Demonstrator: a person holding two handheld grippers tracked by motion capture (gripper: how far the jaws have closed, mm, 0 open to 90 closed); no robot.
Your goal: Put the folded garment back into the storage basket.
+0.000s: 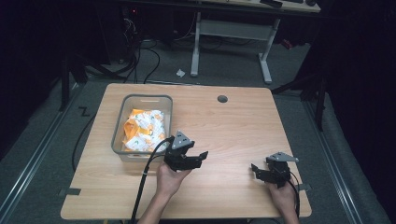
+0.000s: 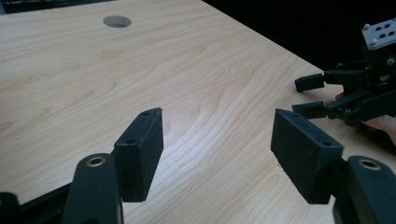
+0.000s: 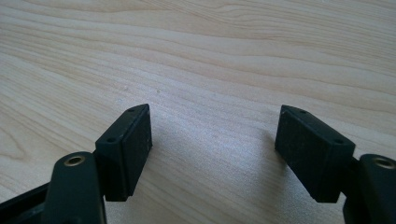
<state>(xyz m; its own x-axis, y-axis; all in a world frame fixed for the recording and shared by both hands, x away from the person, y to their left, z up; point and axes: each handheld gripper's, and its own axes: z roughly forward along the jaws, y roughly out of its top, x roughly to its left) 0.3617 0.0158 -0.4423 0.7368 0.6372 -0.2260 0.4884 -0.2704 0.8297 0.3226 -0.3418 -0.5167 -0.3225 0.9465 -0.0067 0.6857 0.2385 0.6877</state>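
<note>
Black jaw pads, flat, rectangular and matte with a fine grainy face and small screw holes along their edges, are seen nearest in both gripper views, mounted on smooth black arms with brass-coloured pivot rings. Between them a broad gap is held on each side, and only bare wood is seen in that gap: the left gripper [image 2: 217,140] is spread wide and nothing is gripped or touched, and the right gripper [image 3: 215,142] is likewise spread wide with nothing between its pads. The table [image 1: 233,121] is a pale wooden board with wavy grain, rounded corners and a round grey cable hole [image 1: 222,99] near its far edge. In the high view the left gripper [image 1: 198,156] is held by the left hand [image 1: 170,179] near the middle of the table's near half, a black cable trailing from it toward the near edge, and the right gripper [image 1: 256,170] is held by the right hand [image 1: 282,193] close to the near right corner; a grey three-cornered plate is carried on top of each. Just beside the left gripper, on the table's left part, a translucent grey rectangular bin [image 1: 122,126] with rounded corners is seen, and crinkled orange-and-white packets [image 1: 144,128] are piled inside it.
</note>
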